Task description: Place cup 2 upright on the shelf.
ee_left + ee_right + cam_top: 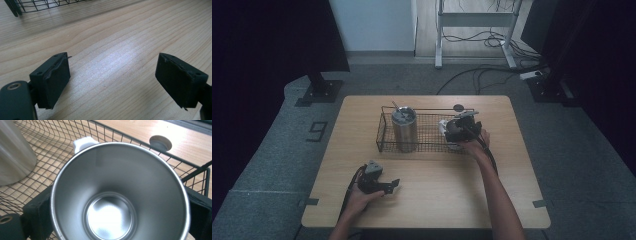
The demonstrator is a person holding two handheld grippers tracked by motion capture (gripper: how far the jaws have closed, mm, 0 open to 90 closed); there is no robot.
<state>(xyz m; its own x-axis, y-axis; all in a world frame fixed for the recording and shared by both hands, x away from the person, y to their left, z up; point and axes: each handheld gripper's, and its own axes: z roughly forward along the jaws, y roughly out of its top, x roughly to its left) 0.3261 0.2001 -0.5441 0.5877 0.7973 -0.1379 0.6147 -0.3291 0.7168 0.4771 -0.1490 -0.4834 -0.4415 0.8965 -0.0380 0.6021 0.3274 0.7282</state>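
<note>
- Right gripper jaws flank the cup in the basket; whether they grip cannot be told.
- Seat cup upright, clear of tumbler, before withdrawing.
- Left gripper rests agape, empty.

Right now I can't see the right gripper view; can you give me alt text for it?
An empty steel cup, seen from above into its shiny bottom, sits between the right hand-held gripper's two black jaws, over a black wire basket. A second steel vessel stands in the basket at upper left, and a small white piece peeks from behind the cup's rim.
</note>
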